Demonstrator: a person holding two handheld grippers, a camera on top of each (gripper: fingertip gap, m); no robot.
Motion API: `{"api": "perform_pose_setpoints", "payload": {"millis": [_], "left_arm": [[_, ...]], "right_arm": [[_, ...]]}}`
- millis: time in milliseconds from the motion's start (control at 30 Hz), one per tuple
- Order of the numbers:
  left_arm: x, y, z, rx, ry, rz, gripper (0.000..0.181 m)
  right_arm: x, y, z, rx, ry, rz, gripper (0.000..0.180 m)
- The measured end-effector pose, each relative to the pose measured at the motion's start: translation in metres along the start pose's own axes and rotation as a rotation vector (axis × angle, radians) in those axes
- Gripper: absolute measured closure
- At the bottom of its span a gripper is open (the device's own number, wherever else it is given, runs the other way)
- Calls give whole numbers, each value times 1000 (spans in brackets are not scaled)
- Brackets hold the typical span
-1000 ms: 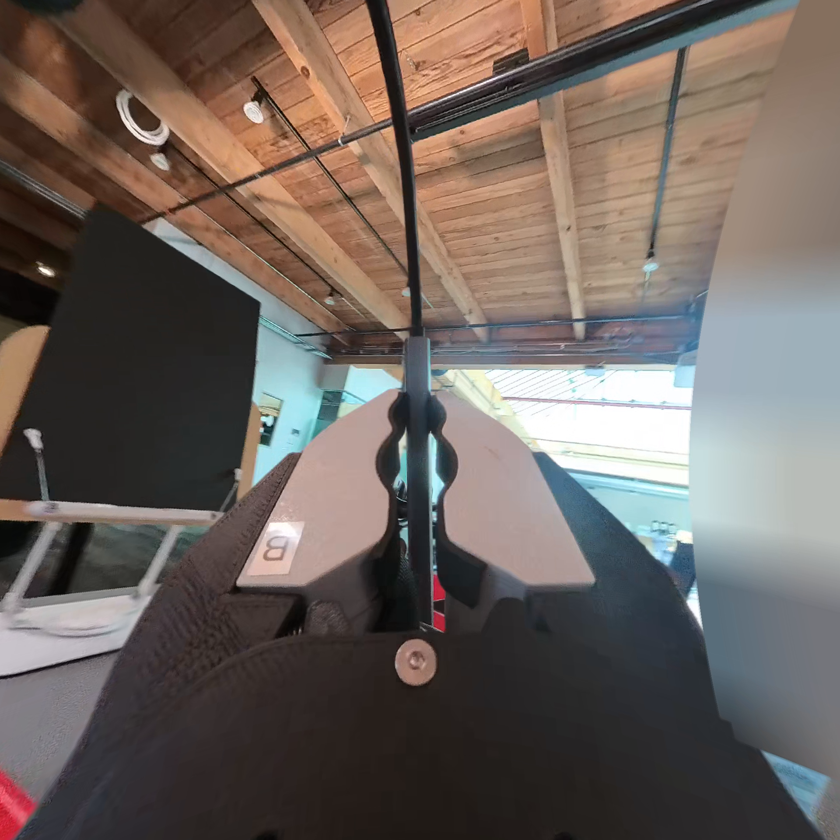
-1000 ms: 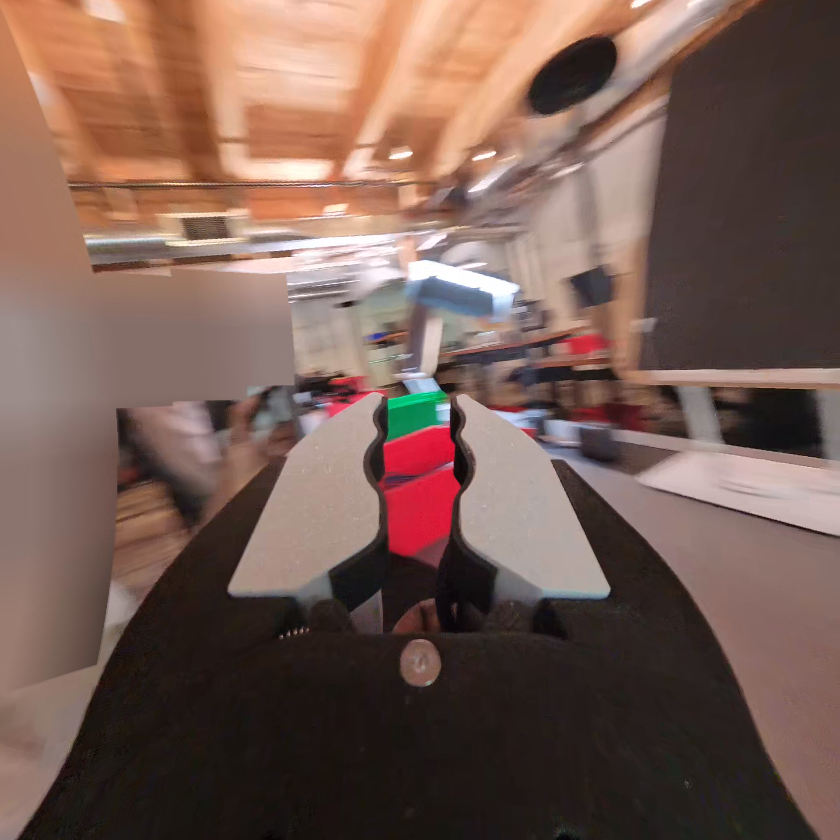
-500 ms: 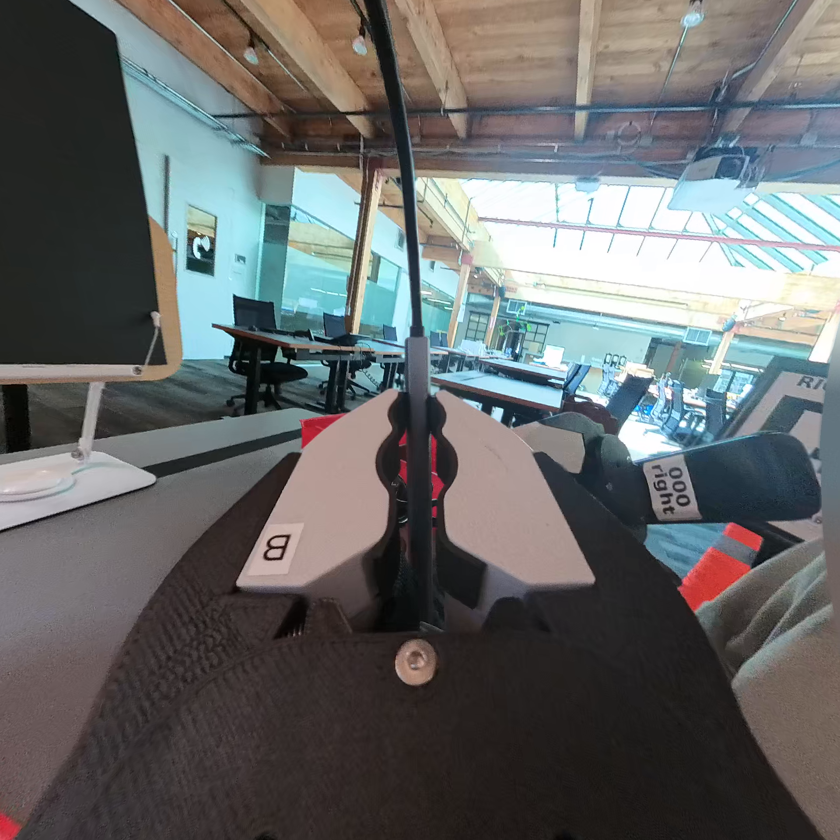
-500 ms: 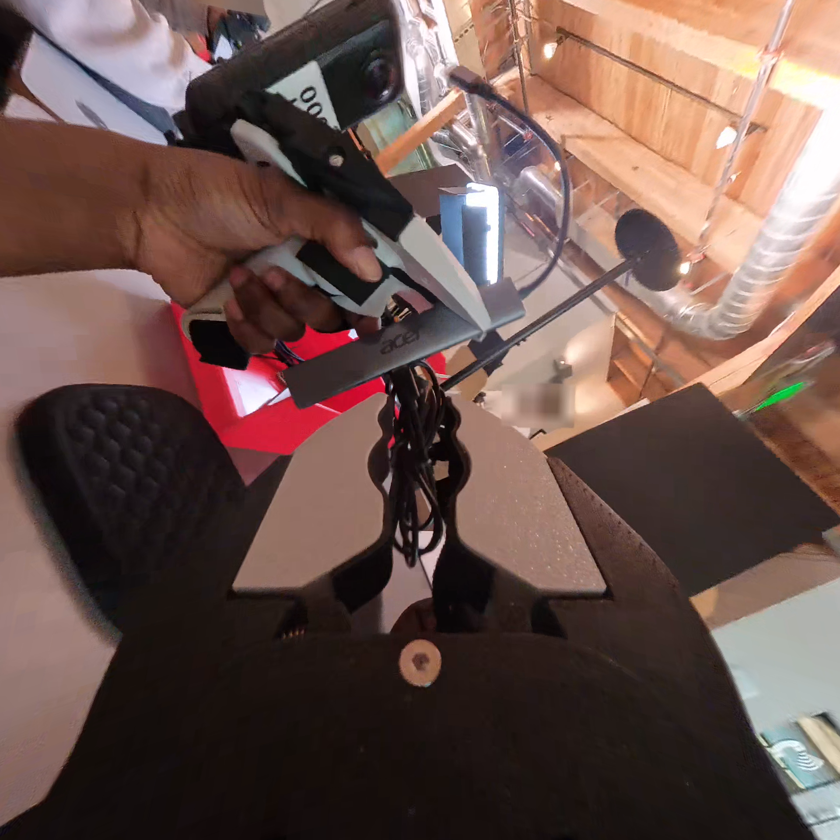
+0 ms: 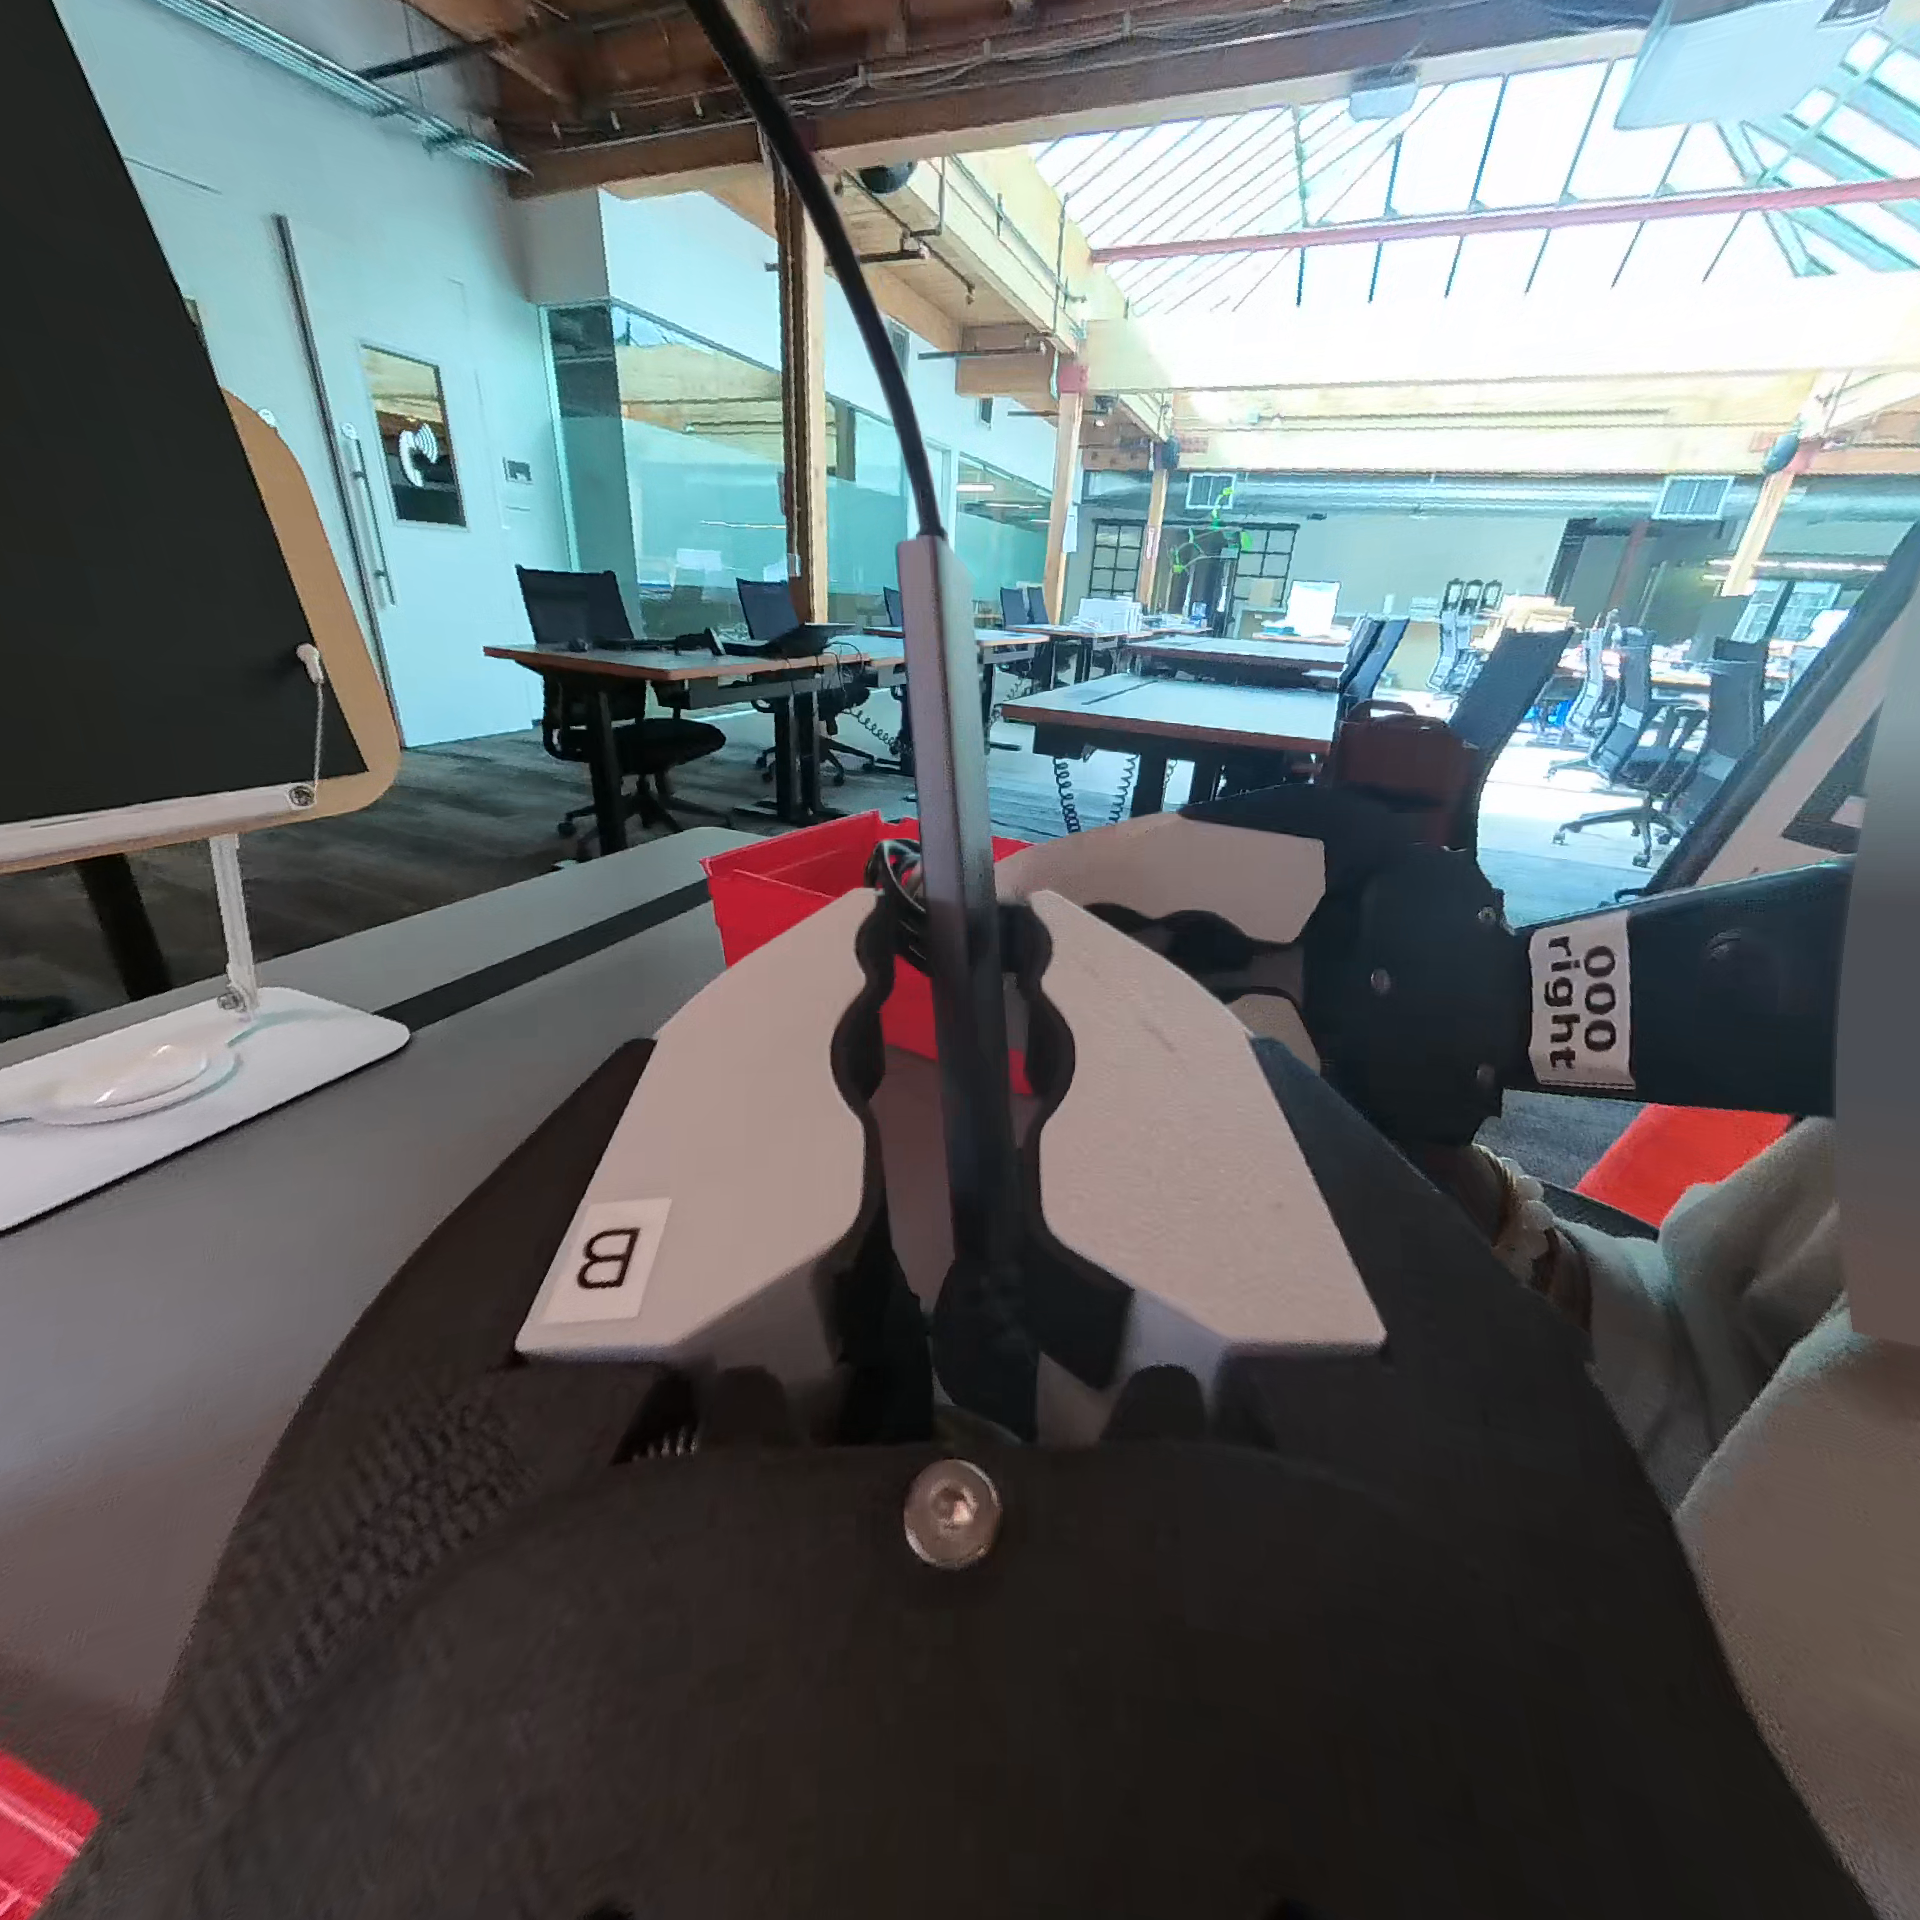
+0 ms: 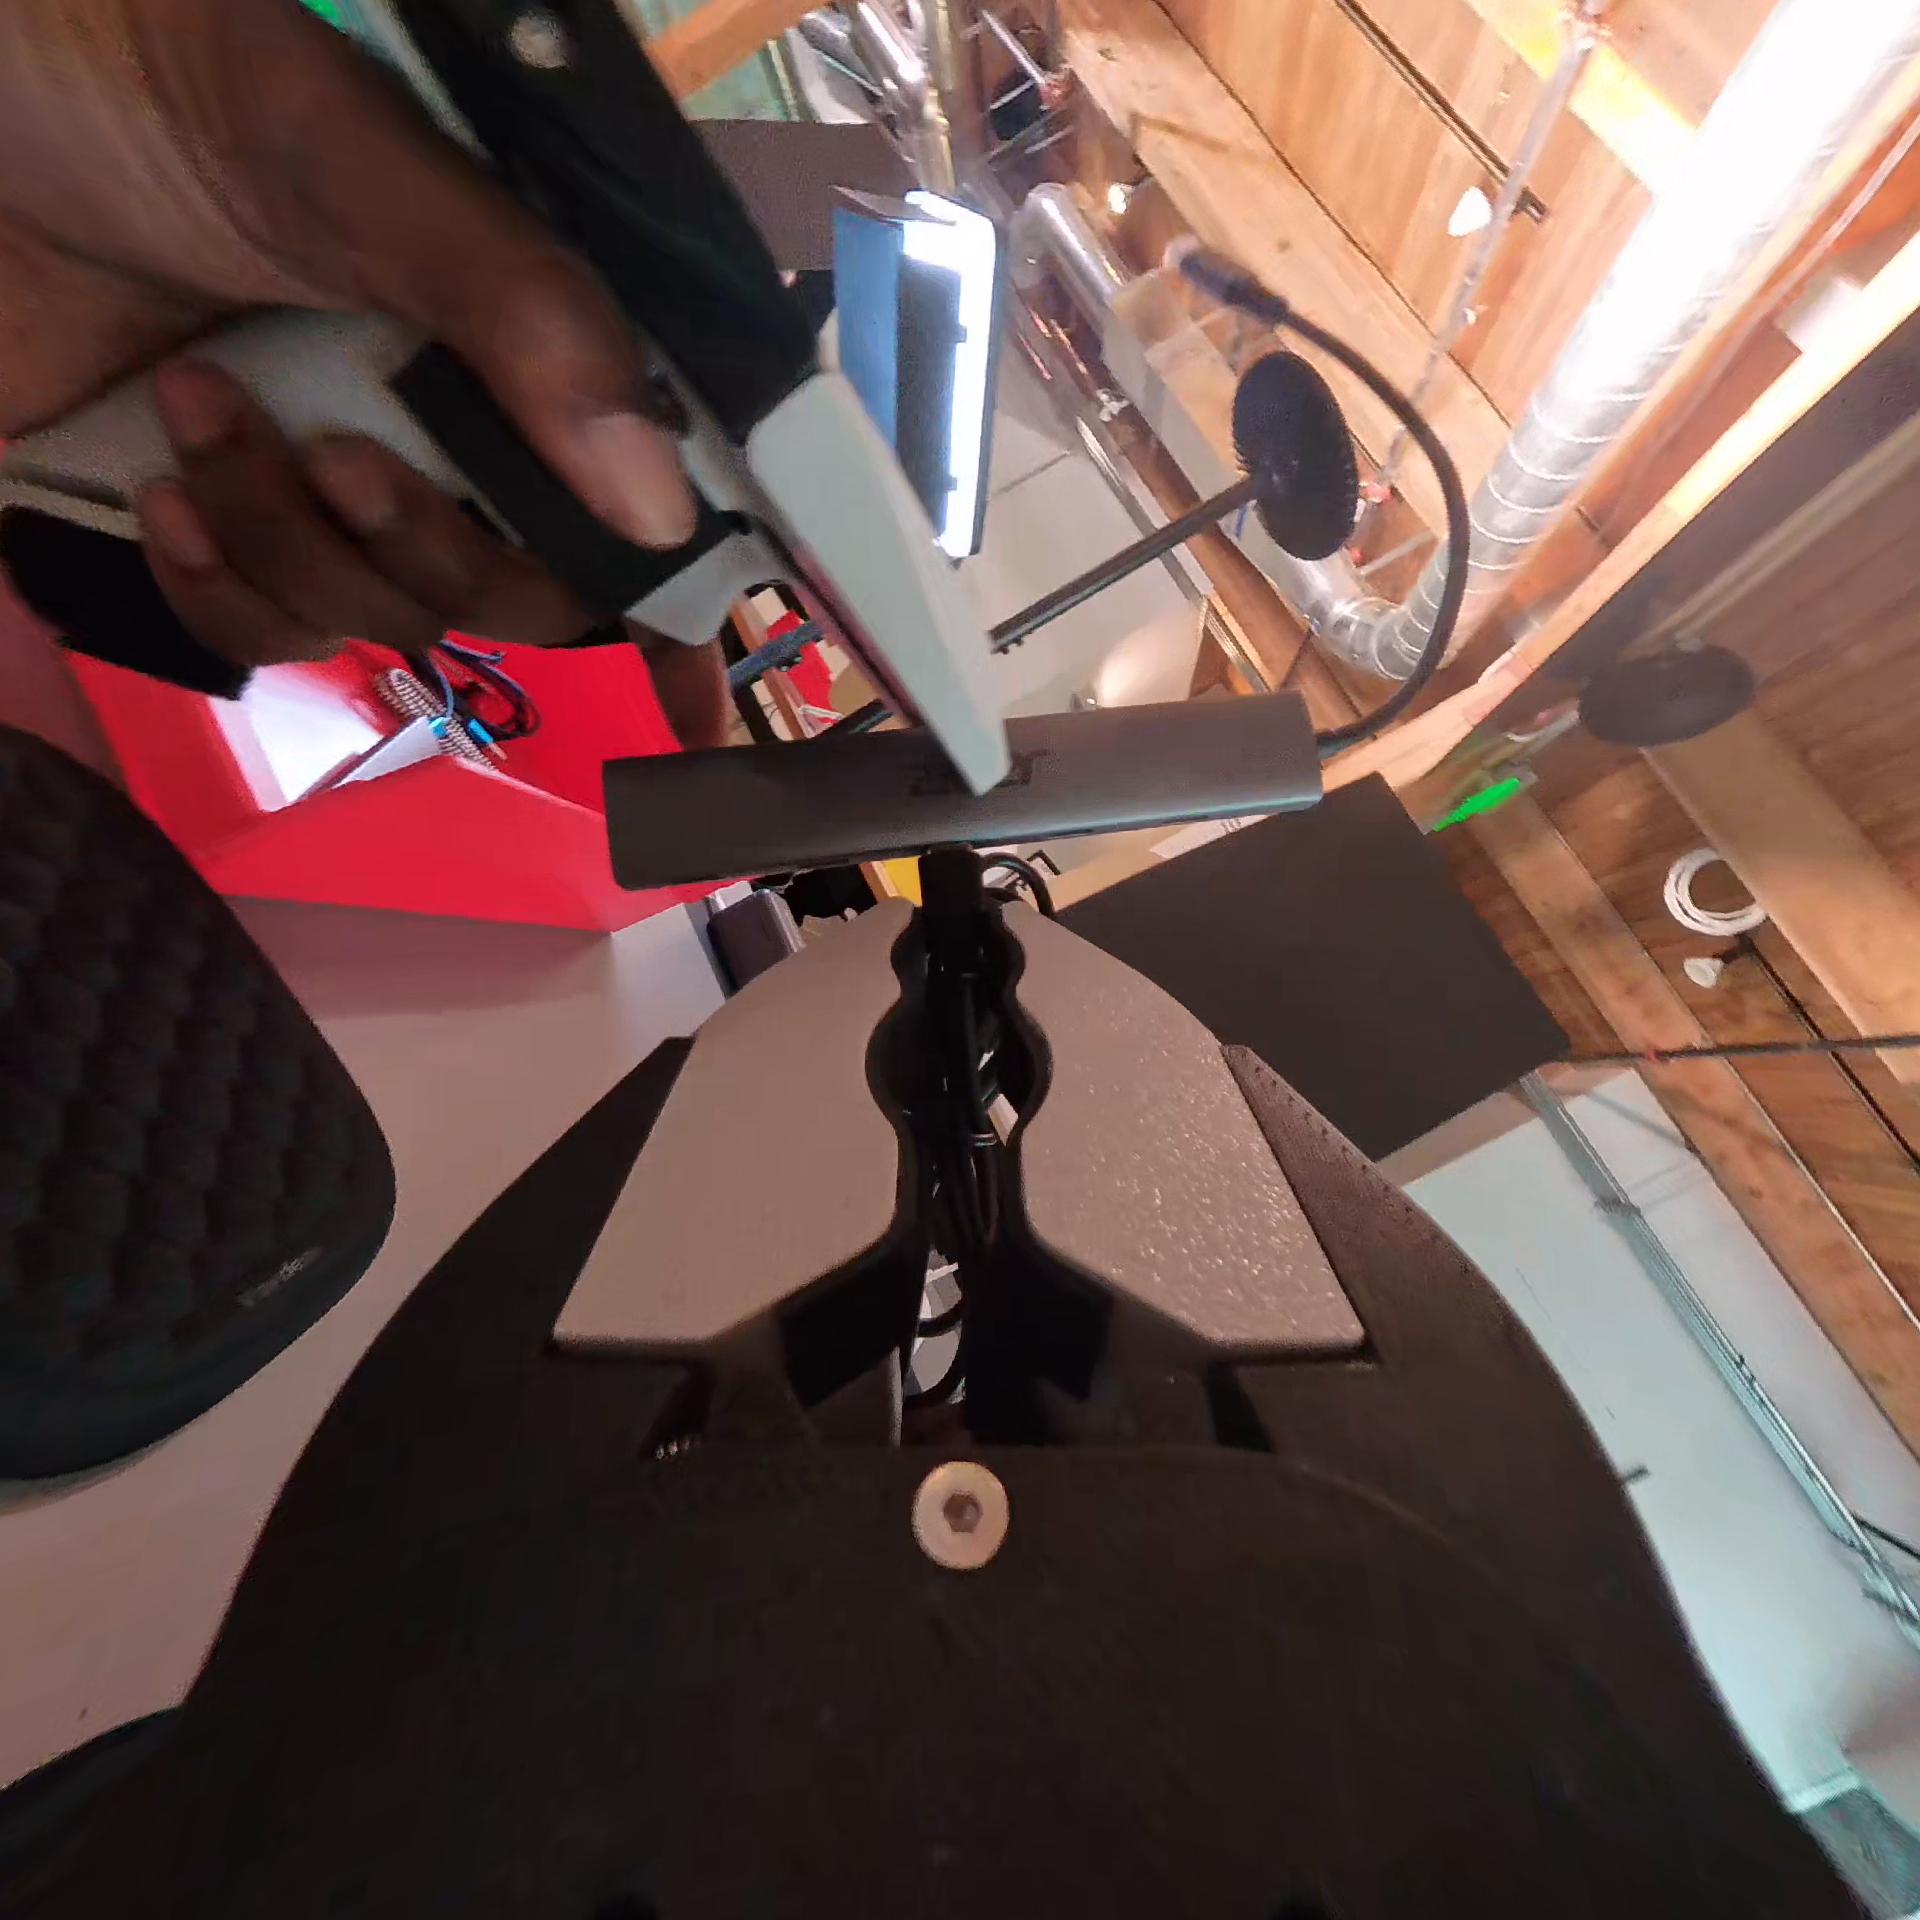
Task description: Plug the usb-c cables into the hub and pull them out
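Observation:
In the left wrist view my left gripper (image 5: 951,920) is shut on the grey hub (image 5: 940,748), which stands edge-on between the fingers. The hub's own black lead (image 5: 831,260) curves up from its top. The right gripper (image 5: 1049,914) comes in from the right against the hub. In the right wrist view my right gripper (image 6: 961,925) is shut on a bundled black usb-c cable (image 6: 961,1049). Its plug (image 6: 951,868) meets the long lower edge of the hub (image 6: 831,821). I cannot tell how deep it sits. The left gripper's white finger (image 6: 883,582) lies across the hub.
A red bin (image 5: 790,883) stands on the grey table (image 5: 312,1195) just behind the hub; it also shows in the right wrist view (image 6: 416,821). A black board on a white stand (image 5: 208,1039) is at the left. A black textured pad (image 6: 156,1091) lies at the left. A hand (image 6: 364,416) holds the left gripper. My left and right fingertips are right by each other.
The right gripper has closed in on the hub with the cable bundle. The hub now lies level and nearer in the right wrist view, and the plug reaches its edge.

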State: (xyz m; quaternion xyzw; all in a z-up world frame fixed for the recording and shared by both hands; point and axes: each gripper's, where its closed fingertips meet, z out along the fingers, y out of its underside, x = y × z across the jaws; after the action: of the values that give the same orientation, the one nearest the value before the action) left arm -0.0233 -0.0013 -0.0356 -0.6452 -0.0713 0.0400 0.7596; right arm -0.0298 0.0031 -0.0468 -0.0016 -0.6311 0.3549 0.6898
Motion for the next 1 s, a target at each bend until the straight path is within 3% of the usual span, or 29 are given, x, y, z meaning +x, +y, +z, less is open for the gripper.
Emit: {"api": "perform_pose_setpoints", "payload": {"millis": [67,367,667,833,1000], "left_arm": [[0,-2,2,22,-6,7,168],[10,-1,2,21,70,11,170],[3,7,3,-85,-56,123,172],[0,-17,-2,82,-91,112,172],[-5,-7,-3,25,-74,87,172]], "right_arm": [[2,0,0,-3,12,10,170],[4,-9,-2,51,38,25,169],[3,2,5,90,58,-123,169],[9,-10,12,158,91,182,169],[4,-3,14,147,49,39,170]]}}
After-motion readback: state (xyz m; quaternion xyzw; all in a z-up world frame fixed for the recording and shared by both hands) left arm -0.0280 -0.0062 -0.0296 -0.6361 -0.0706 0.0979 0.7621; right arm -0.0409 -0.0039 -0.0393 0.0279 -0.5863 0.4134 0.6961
